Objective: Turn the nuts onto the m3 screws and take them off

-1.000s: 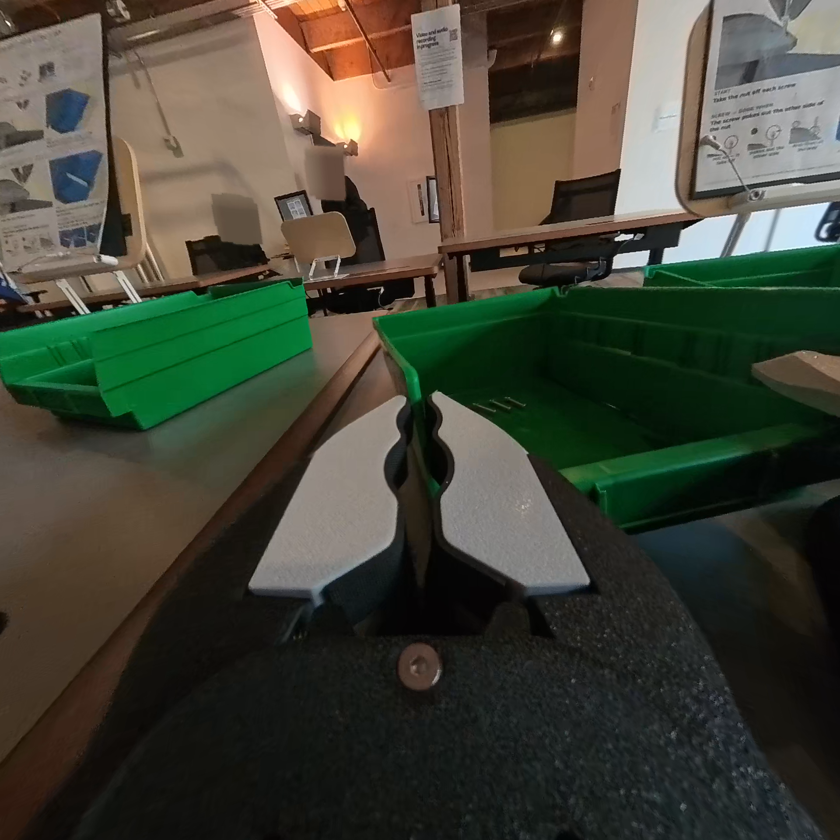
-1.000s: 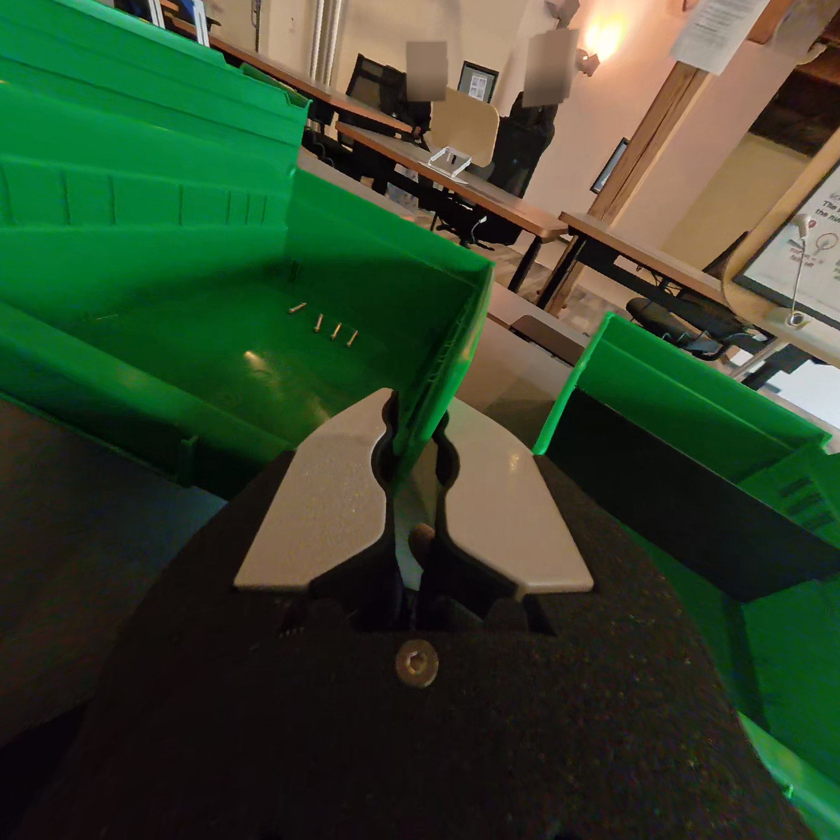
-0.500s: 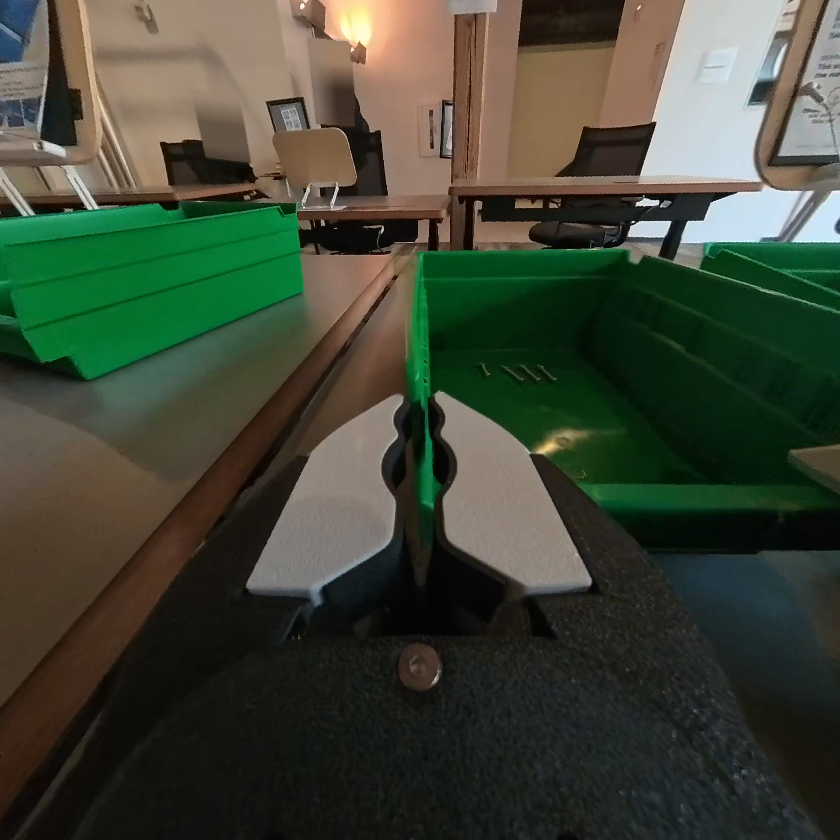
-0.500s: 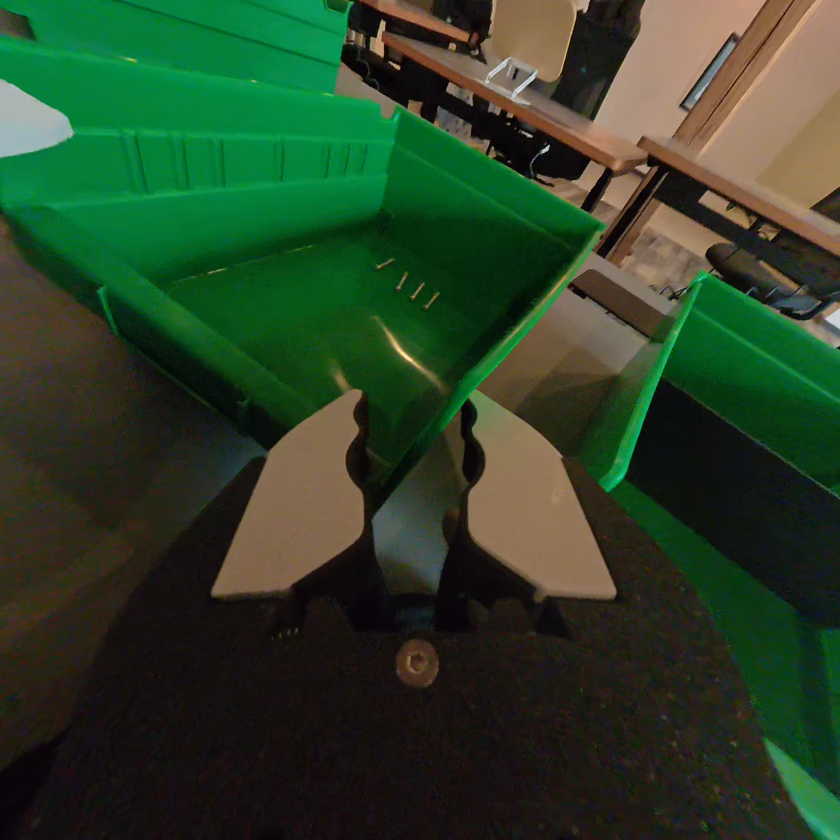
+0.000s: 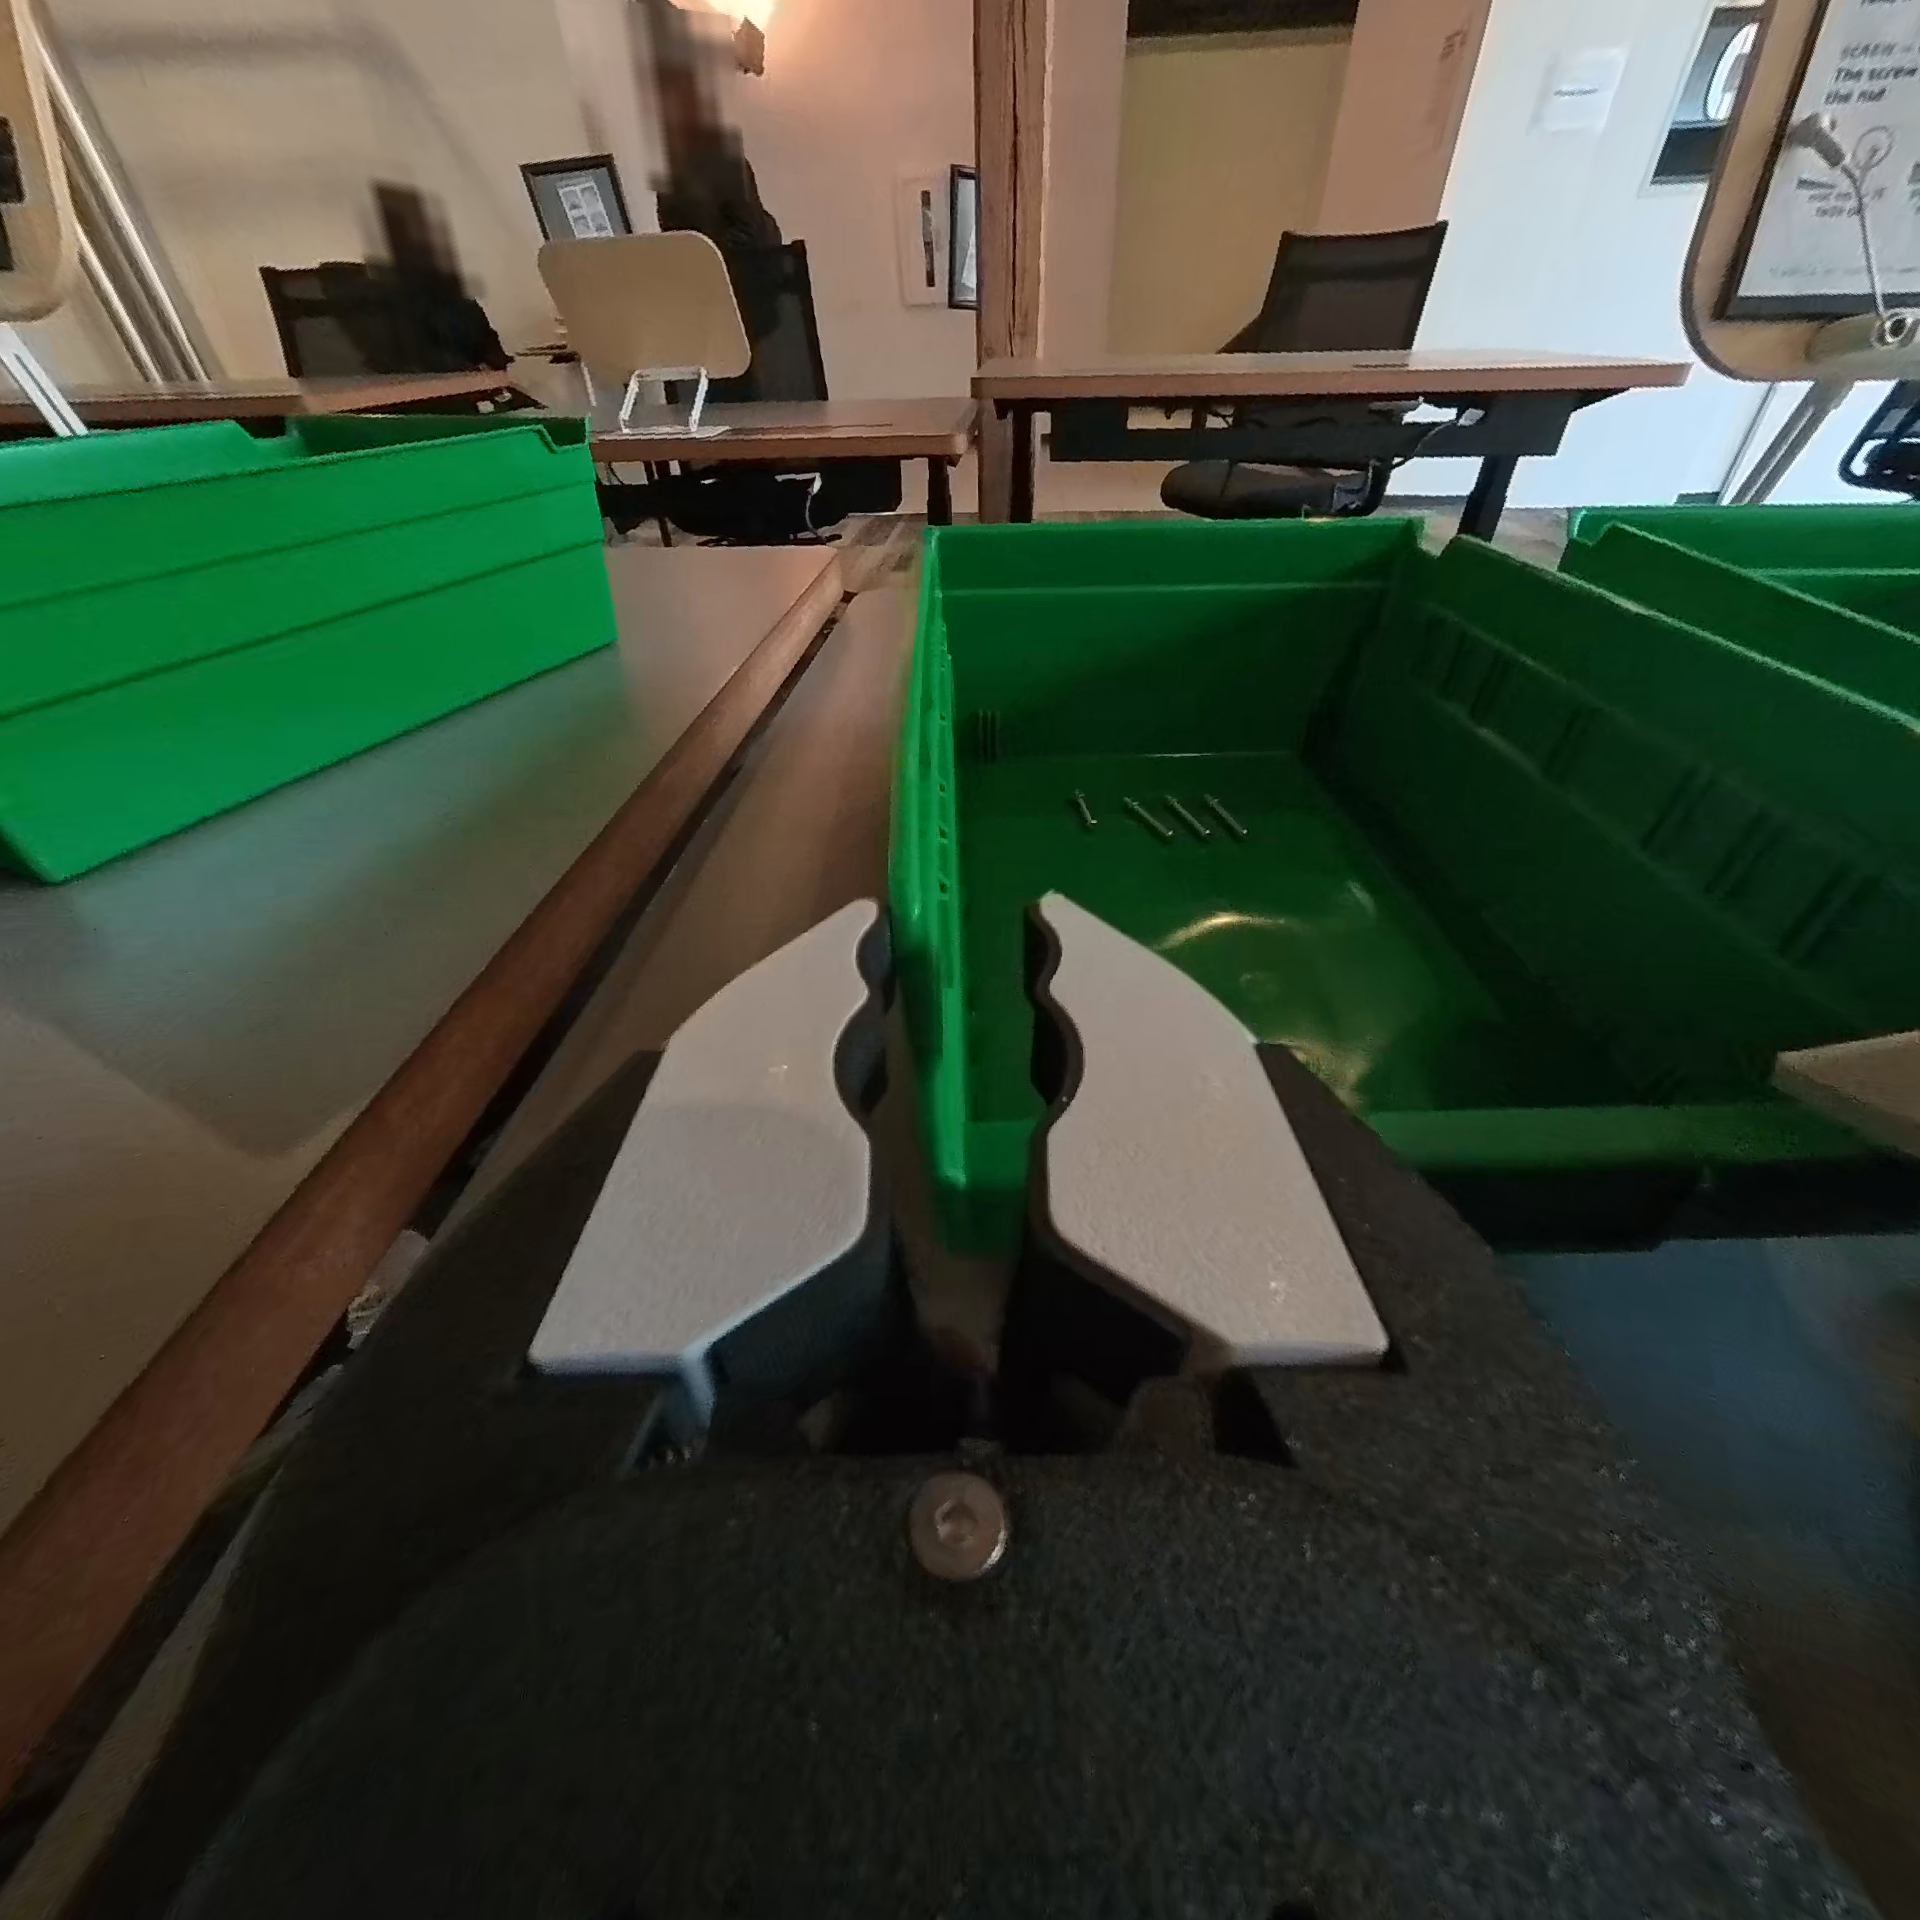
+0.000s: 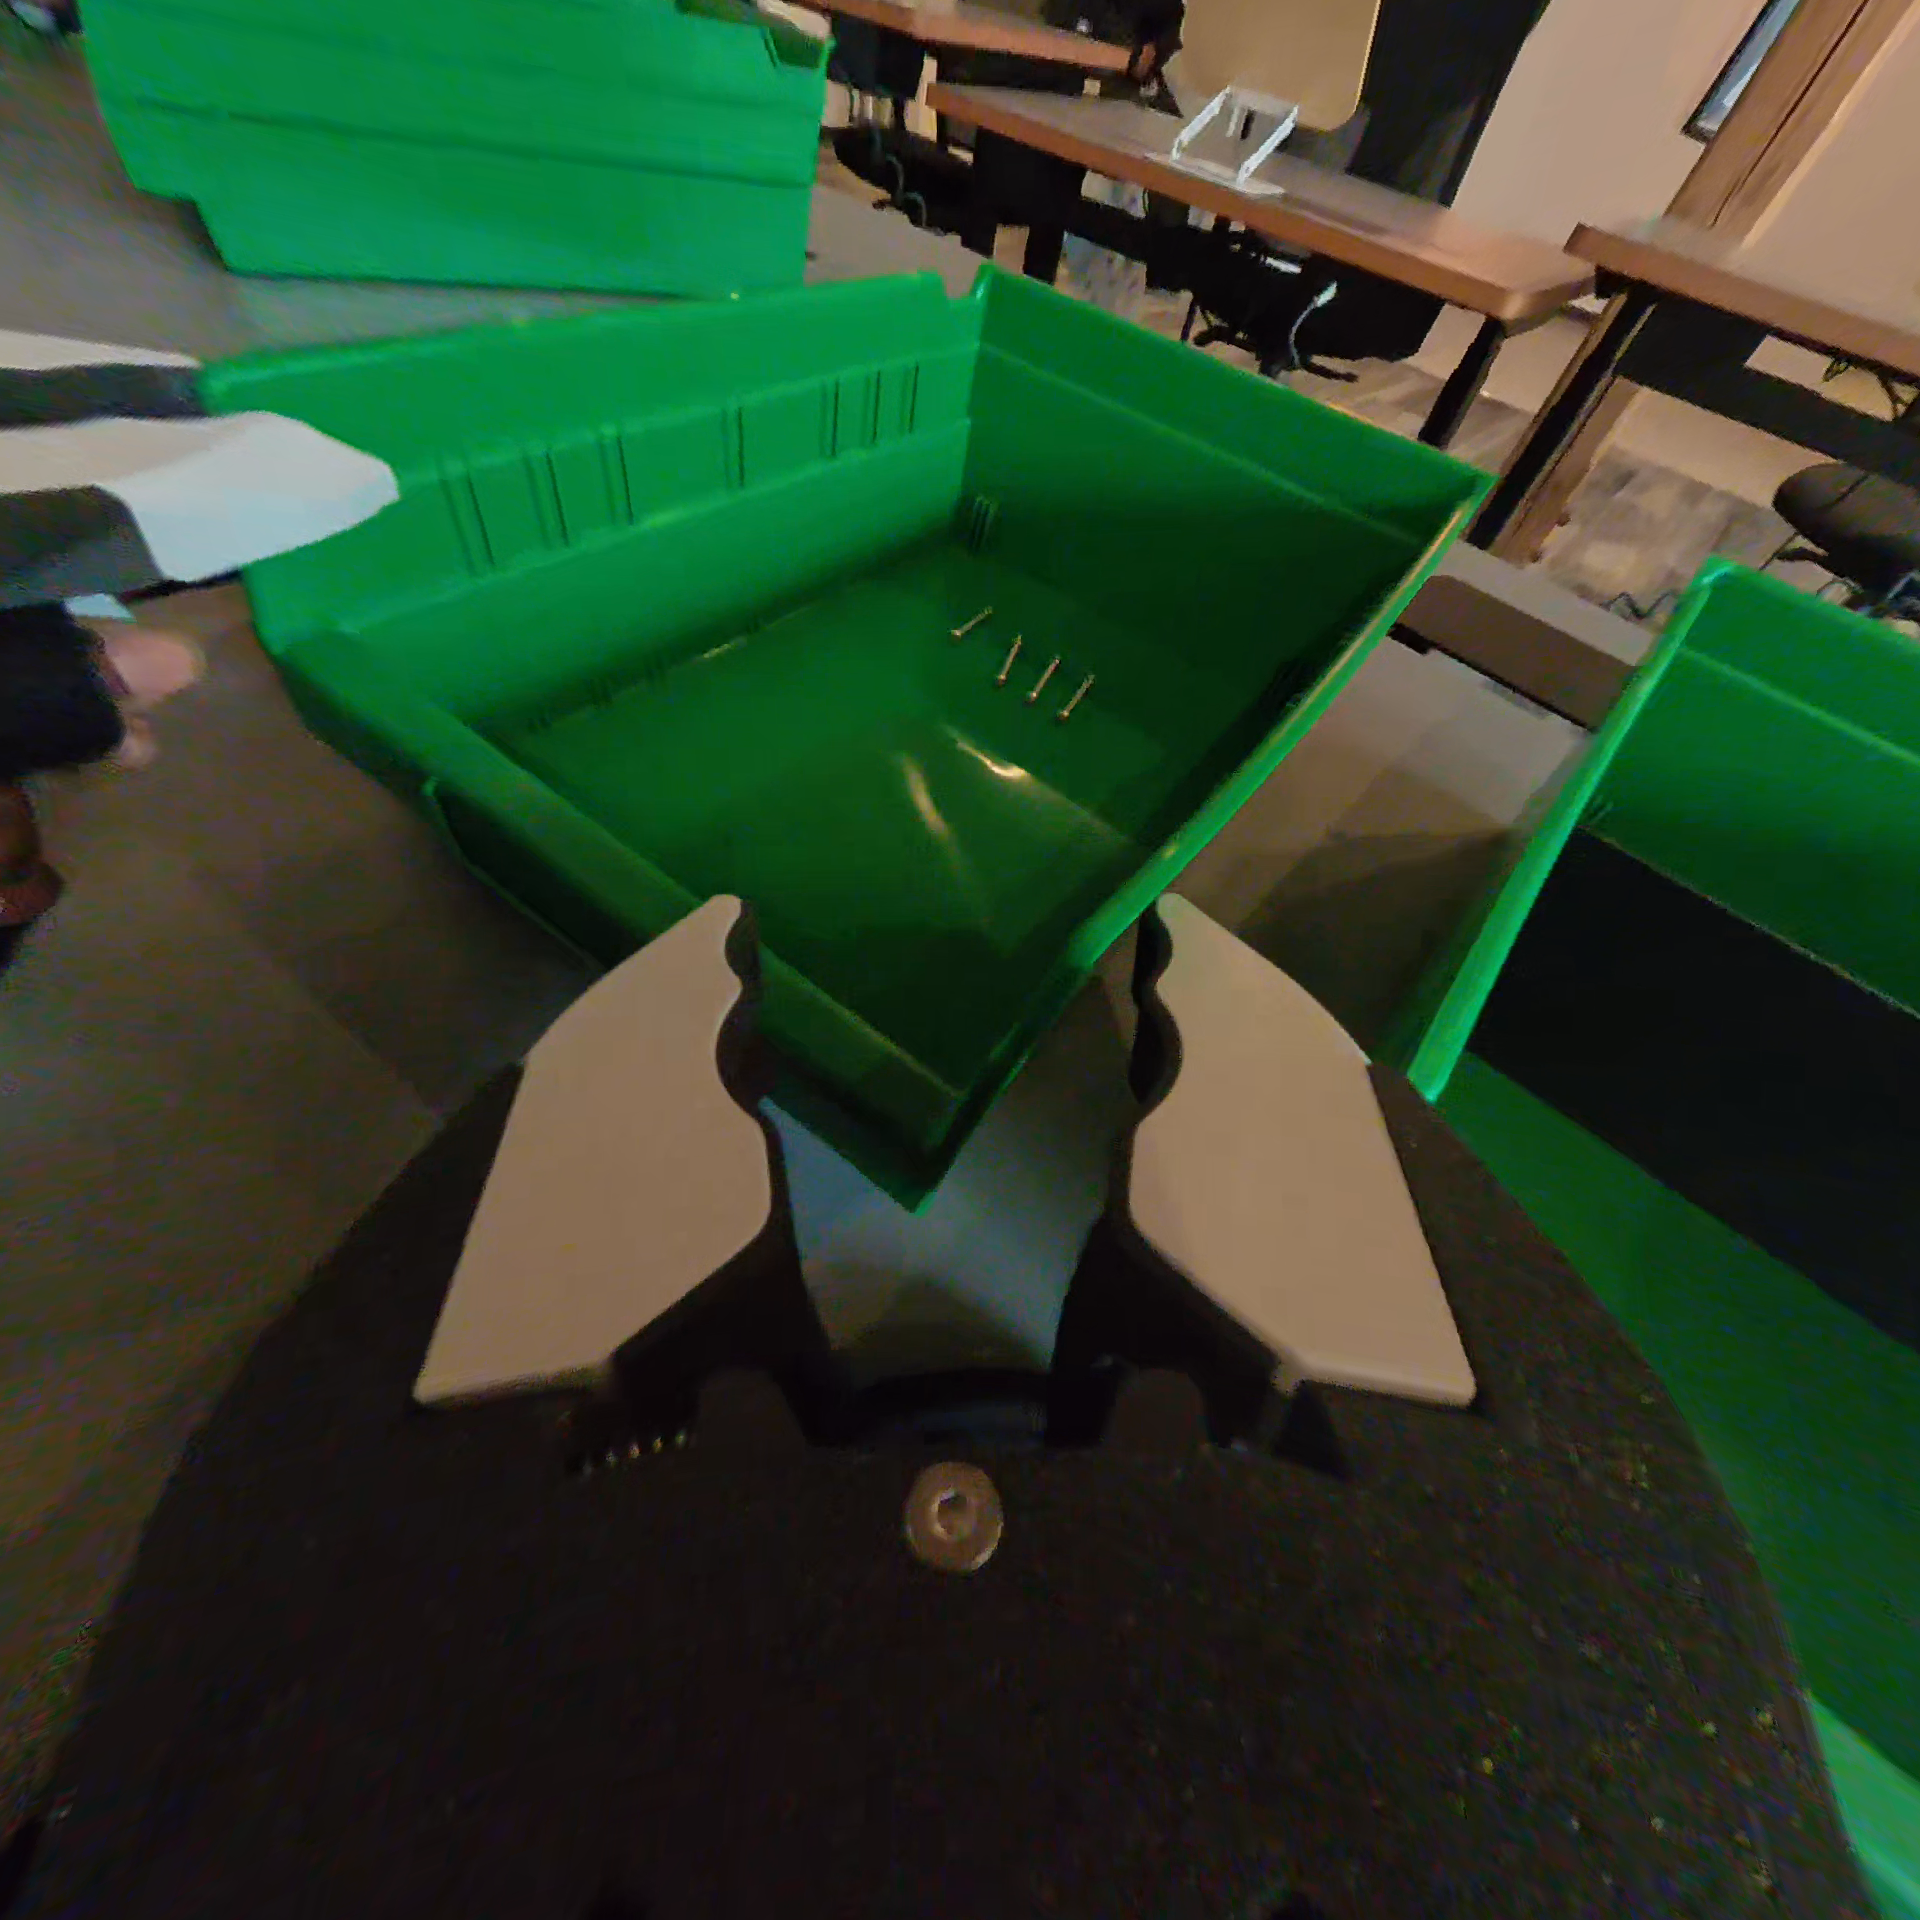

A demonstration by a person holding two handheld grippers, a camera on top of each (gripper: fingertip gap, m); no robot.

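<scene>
both grippers hover at the near corners of the green bin (image 6: 1195, 540), the left gripper (image 5: 961, 920) apart astride its side wall, the right gripper (image 6: 940, 914) spread wide and empty, seemingly having squared it so the four screws (image 6: 1023, 665) lie reachable on its floor.

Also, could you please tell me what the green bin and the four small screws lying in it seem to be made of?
The green bin looks like moulded plastic with a glossy finish: uniform colour, ribbed walls, and bright light reflections on its floor. The screws look like metal, probably steel or plated: thin, pale and slightly shiny against the green, though they are too small to tell the finish.
</scene>
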